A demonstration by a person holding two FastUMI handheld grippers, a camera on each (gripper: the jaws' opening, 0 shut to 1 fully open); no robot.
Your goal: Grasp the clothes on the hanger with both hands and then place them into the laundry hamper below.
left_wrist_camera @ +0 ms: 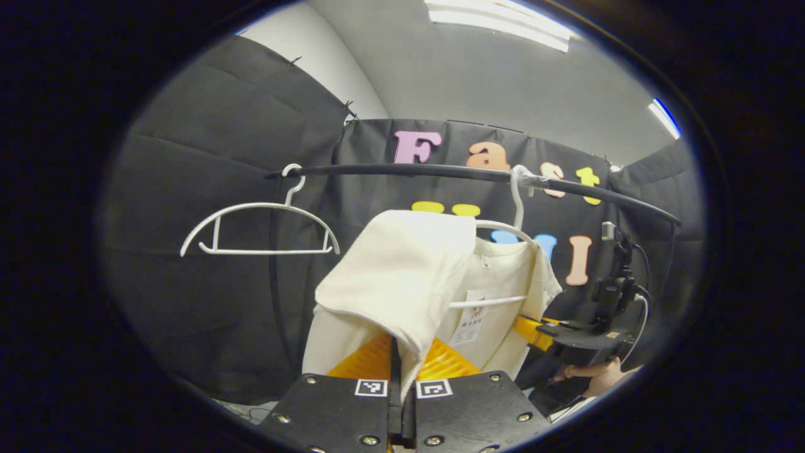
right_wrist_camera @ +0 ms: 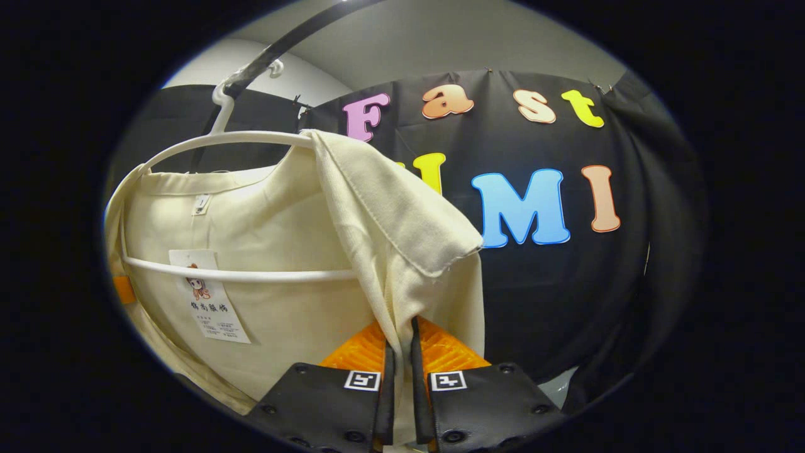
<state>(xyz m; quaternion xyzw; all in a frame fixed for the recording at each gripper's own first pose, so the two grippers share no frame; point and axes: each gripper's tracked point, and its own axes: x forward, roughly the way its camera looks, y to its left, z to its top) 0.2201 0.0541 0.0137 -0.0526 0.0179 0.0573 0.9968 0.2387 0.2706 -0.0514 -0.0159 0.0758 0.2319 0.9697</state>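
A cream shirt [left_wrist_camera: 402, 277] hangs on a white hanger [left_wrist_camera: 503, 229] from a dark rail [left_wrist_camera: 440, 171]. It is in front of me, between my two claws. An empty hanger [left_wrist_camera: 258, 229] hangs farther along the rail.

My left claw [left_wrist_camera: 401, 368] is pressed nearly together, pinching one shoulder and sleeve of the shirt; the cloth runs down into the narrow gap between the fingers. My right claw [right_wrist_camera: 398, 362] is likewise nearly closed, pinching the other shoulder, with a fold of cloth draped above it. From the left gripper view I see the right claw [left_wrist_camera: 534, 330] at the shirt's far edge, held by a hand [left_wrist_camera: 597, 374].

The step in hand, as I judge it, is freeing the shirt from its hanger. To do it well, I should keep both pinches firm and lift the shoulders up and off the hanger's ends together, so the neck does not catch. Then I would lower both claws evenly. The hamper should be below.
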